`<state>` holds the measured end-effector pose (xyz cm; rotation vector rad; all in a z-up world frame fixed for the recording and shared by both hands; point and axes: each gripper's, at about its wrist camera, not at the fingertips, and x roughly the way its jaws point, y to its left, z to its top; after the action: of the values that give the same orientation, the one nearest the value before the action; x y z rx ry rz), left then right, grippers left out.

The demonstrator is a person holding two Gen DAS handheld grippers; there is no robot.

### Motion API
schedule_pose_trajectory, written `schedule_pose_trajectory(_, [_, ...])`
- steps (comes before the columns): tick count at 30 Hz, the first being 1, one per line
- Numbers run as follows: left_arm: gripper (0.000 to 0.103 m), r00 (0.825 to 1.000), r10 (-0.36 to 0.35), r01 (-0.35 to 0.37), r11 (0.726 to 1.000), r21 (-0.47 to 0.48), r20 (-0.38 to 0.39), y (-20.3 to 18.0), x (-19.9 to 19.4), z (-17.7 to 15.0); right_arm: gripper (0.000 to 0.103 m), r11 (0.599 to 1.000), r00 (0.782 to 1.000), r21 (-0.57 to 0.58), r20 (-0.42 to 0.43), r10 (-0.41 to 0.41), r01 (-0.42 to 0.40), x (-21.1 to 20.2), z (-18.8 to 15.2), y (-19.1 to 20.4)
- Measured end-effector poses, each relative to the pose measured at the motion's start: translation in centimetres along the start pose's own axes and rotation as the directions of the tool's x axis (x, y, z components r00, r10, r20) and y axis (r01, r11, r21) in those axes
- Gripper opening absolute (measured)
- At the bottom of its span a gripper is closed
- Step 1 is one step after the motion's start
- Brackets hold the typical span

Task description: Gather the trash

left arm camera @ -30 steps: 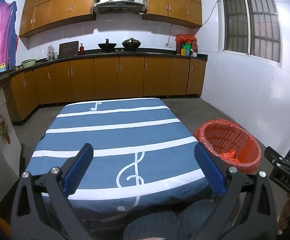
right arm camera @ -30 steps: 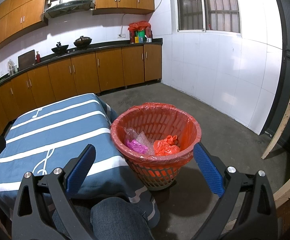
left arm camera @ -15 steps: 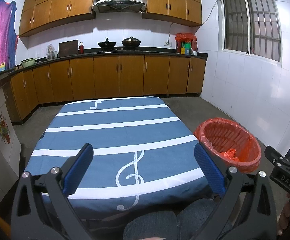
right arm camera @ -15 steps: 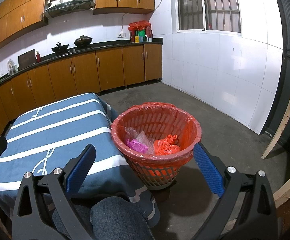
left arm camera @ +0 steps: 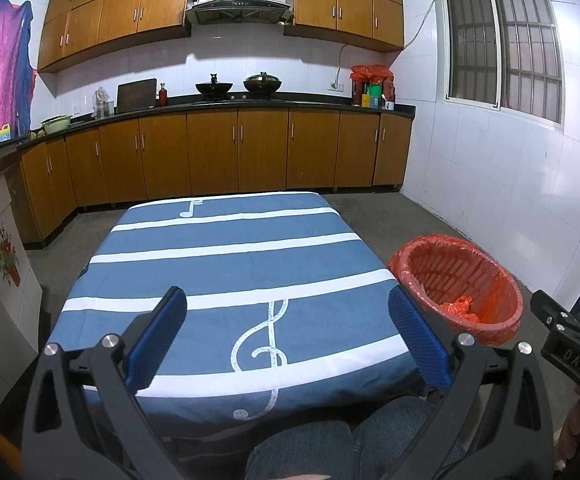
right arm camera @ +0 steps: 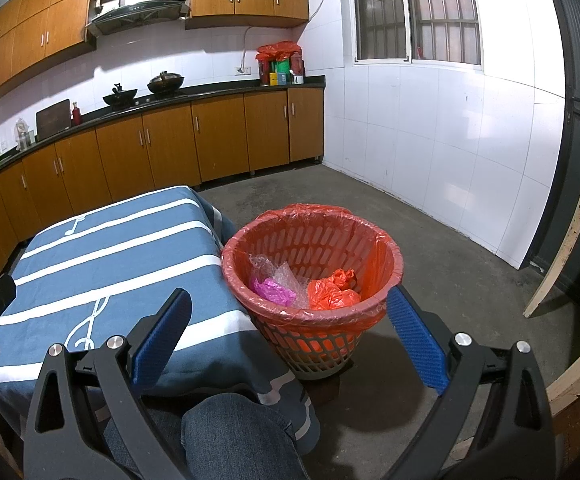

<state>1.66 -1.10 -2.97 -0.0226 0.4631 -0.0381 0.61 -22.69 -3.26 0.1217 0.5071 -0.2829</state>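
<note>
The left tool [left arm camera: 288,340] is held above the near edge of the table [left arm camera: 226,272], jaws spread wide and gripping nothing — no trash shows on the striped cloth. Just beside the table's right edge stands the basket [right arm camera: 314,276] on the floor, placed within easy reach for drops. Its red liner holds the trash [right arm camera: 302,286]: pink, clear and red plastic scraps. The right tool [right arm camera: 288,334] faces the basket's near rim, jaws released and empty. Judgement: collection appears complete.
</note>
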Motion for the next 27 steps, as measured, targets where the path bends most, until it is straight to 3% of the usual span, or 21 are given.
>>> schedule_pose_trajectory(27, [0.099, 1.000, 0.000, 0.000, 1.000, 0.001, -0.002, -0.06, 0.05, -0.02, 0.097, 1.000, 1.000, 0.001, -0.001, 0.001, -0.001, 0.01, 0.10, -0.16])
